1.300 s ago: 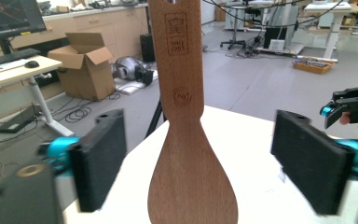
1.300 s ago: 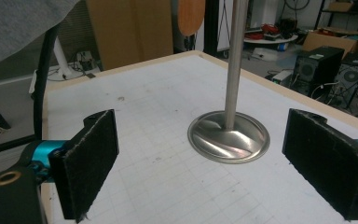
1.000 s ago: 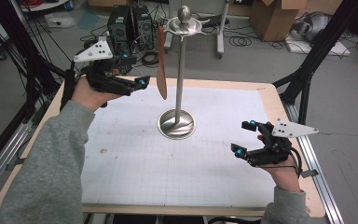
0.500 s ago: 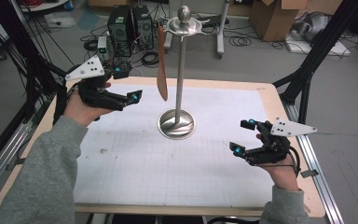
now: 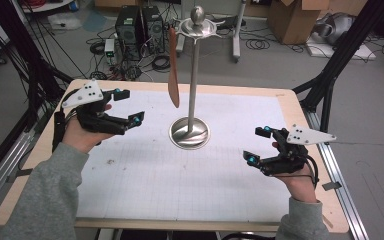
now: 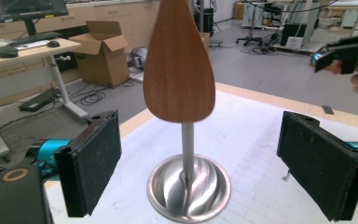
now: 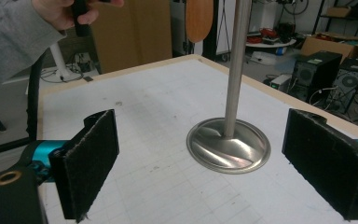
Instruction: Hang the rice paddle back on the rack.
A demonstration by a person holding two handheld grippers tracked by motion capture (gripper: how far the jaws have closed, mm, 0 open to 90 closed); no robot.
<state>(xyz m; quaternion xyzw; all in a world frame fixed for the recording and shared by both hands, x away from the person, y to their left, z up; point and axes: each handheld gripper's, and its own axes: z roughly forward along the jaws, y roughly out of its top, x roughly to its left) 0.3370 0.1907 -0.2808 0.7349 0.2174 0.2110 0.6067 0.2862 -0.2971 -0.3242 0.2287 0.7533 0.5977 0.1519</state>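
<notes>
Grey floor [image 5: 360, 95] all round the table, strewn with black cables [image 5: 107, 47] at upper left. Two black computer towers [image 5: 136, 21] stand at top centre-left; an open cardboard box [image 5: 292, 17] sits upper right. Black frame struts [image 5: 340, 55] slant down at both edges. In the left gripper view, a desk [image 6: 25, 49] with keyboard and monitor at upper left, and another cardboard box [image 6: 105, 53] beside it.

My jaws wear matt black, rough foam-like pads. The brown wooden spatula blade [image 6: 178, 65] looks smooth and satin. The polished silver metal stand [image 5: 190, 132] gleams glossy. White gridded paper covers the pale wood-edged table [image 5: 300, 107].
</notes>
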